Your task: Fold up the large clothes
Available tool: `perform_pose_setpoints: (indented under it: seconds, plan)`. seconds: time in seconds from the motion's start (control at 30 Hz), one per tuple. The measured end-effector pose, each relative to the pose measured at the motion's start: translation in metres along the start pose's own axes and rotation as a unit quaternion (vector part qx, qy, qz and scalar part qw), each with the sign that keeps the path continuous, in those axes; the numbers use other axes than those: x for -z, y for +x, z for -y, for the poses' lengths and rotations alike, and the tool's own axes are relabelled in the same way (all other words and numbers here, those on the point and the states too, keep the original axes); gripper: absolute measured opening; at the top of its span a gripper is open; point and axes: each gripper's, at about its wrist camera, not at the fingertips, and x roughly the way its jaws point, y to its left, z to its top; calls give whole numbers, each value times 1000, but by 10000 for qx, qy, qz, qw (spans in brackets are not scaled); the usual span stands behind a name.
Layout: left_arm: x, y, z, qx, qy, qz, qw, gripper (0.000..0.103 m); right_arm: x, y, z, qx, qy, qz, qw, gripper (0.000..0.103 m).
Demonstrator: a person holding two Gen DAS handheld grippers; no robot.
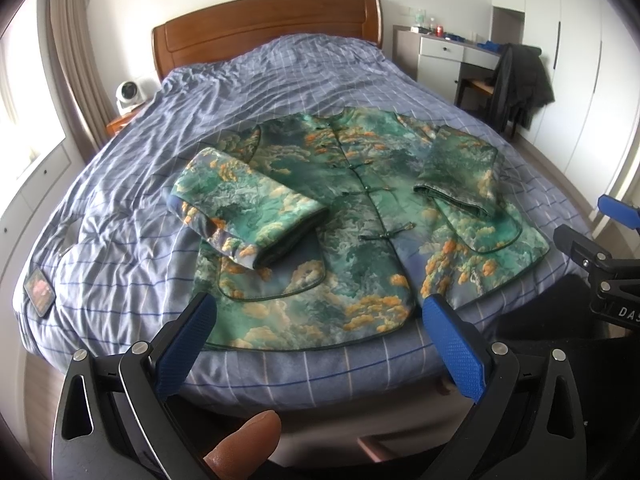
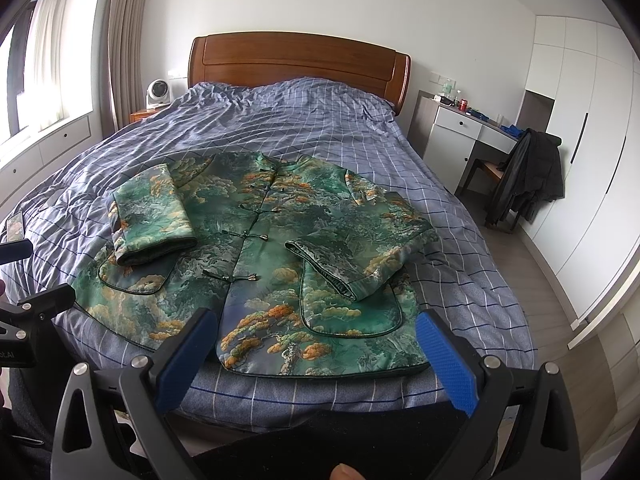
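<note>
A green jacket (image 1: 360,216) printed with orange and white clouds lies face up on the bed, front buttoned, hem towards me. Both sleeves are folded in over the chest: the left sleeve (image 1: 248,204) and the right sleeve (image 1: 460,172). The right wrist view shows the same jacket (image 2: 264,248) with its sleeves (image 2: 152,216) (image 2: 360,264) laid inward. My left gripper (image 1: 318,316) hangs open just above the hem, holding nothing. My right gripper (image 2: 316,332) is open too, over the hem's right half, empty.
The bed (image 1: 120,184) has a blue checked cover and a wooden headboard (image 1: 264,24). A phone (image 1: 39,290) lies on the cover at the left. A white desk (image 2: 460,136) and a chair draped with a dark coat (image 2: 528,176) stand to the right.
</note>
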Motion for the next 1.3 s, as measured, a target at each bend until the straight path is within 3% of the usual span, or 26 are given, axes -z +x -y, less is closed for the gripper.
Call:
perform_pose_setpoints:
  seconds: [1.3]
  plan:
    - [0,-1,-6,-43,3,-3,10000,103,-2,4,-1,-38,-2,0,10000,101]
